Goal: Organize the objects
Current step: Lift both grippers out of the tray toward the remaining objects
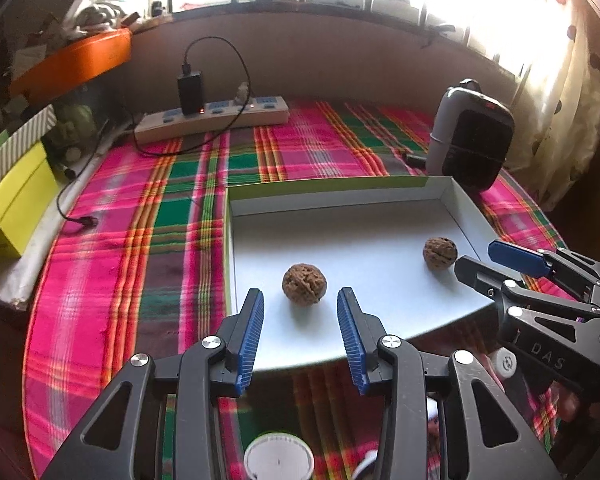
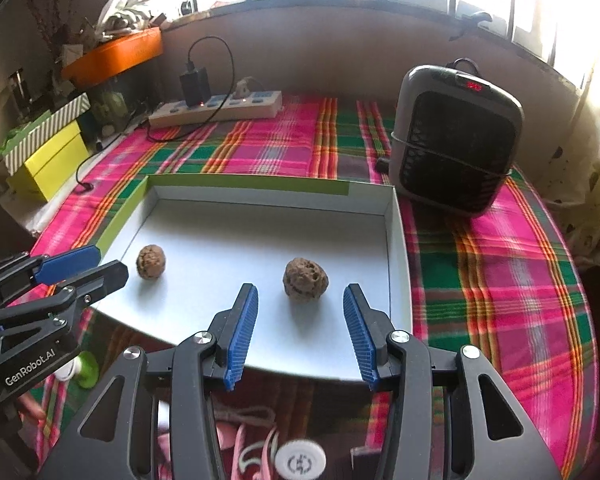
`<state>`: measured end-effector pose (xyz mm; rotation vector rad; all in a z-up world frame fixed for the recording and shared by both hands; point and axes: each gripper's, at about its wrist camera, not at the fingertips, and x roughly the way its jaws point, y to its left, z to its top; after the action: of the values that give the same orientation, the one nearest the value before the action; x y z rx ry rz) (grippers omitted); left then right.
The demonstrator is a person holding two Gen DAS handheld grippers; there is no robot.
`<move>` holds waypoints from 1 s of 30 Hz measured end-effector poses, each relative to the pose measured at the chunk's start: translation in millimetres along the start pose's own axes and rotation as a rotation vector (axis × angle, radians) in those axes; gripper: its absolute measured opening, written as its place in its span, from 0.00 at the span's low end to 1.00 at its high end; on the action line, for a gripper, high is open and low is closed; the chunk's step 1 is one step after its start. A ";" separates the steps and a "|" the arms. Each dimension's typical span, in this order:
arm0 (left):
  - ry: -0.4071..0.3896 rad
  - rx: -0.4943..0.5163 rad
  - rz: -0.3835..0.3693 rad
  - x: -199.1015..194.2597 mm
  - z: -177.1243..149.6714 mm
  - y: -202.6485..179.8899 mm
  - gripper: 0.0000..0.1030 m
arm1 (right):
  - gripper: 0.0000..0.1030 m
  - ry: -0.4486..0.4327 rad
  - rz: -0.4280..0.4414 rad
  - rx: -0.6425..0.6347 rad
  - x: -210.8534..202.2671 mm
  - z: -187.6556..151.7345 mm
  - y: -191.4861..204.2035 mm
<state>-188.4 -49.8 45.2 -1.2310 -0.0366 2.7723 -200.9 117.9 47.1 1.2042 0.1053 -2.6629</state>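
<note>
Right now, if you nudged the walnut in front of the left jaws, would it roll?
Probably: the walnut looks round and sits loose on the smooth tray floor. Its ridged shell looks hard and should grip well.

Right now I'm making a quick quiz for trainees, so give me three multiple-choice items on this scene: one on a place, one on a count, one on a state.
1. Where do the walnuts lie?
A. on the plaid cloth
B. in the white tray
C. on the power strip

2. How many walnuts show?
A. one
B. two
C. four

3. How does the left gripper stand?
A. shut on a walnut
B. open, short of a walnut
C. shut on the tray rim

Answers:
1 B: both lie on the floor of the white tray.
2 B: the left walnut and the right walnut are the only ones.
3 B: the left gripper has its pads apart and clear of the nut; the right gripper stands likewise.
</note>
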 end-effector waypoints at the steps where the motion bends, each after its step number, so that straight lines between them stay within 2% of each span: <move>1: -0.004 0.000 -0.004 -2.8 -1.7 0.4 0.35 | 0.45 -0.003 0.001 0.001 -2.1 -1.4 -0.2; 13: -0.050 -0.058 0.009 -36.3 -31.4 15.5 0.38 | 0.45 -0.044 0.002 0.032 -35.6 -27.3 -7.7; 18: -0.063 -0.070 0.007 -46.8 -44.6 20.8 0.39 | 0.52 -0.066 -0.008 0.051 -49.8 -38.1 -14.6; 25: -0.090 -0.079 -0.026 -59.4 -62.3 27.3 0.40 | 0.52 -0.061 -0.018 0.070 -62.0 -59.5 -25.7; 30: -0.072 -0.076 -0.033 -59.3 -72.8 26.9 0.41 | 0.55 -0.045 -0.008 0.086 -66.8 -79.0 -34.2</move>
<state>-97.4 -84.6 38.4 -1.1352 -0.1683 2.8096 -107.8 174.5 44.0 1.1696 -0.0121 -2.7250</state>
